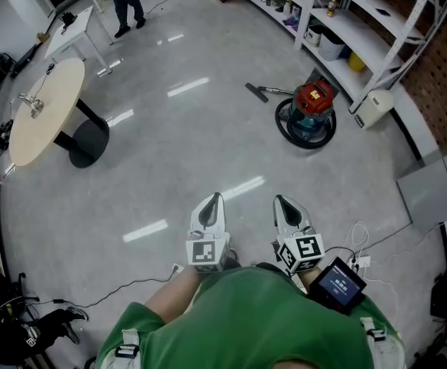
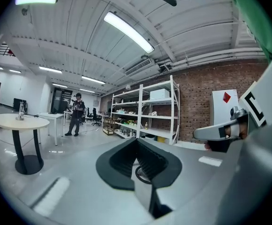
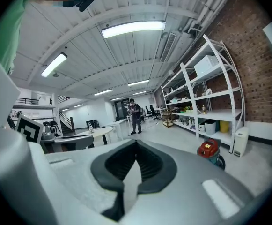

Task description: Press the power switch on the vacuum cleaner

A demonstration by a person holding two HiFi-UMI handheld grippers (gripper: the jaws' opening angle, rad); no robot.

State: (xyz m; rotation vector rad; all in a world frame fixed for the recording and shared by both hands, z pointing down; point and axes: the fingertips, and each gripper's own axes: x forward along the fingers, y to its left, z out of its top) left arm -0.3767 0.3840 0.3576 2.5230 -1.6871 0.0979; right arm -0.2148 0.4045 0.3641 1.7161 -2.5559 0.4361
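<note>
The vacuum cleaner [image 1: 309, 110] has a red top and a teal body ringed by a black hose. It stands on the floor in front of the shelving, far ahead and to the right of me. It shows again at the right in the right gripper view [image 3: 209, 150]. My left gripper [image 1: 210, 206] and right gripper [image 1: 285, 206] are held side by side close to my body, well short of the vacuum. The jaws of each meet at the tips with nothing between them. The left gripper [image 2: 136, 142] and the right gripper [image 3: 136, 144] both point out across the room.
A round table [image 1: 42, 110] stands at the left, and white shelving [image 1: 346, 21] runs along the right wall. A white box unit [image 1: 375, 108] sits beside the vacuum. A person [image 1: 127, 2] stands far off. White cables [image 1: 361, 244] lie near my right side.
</note>
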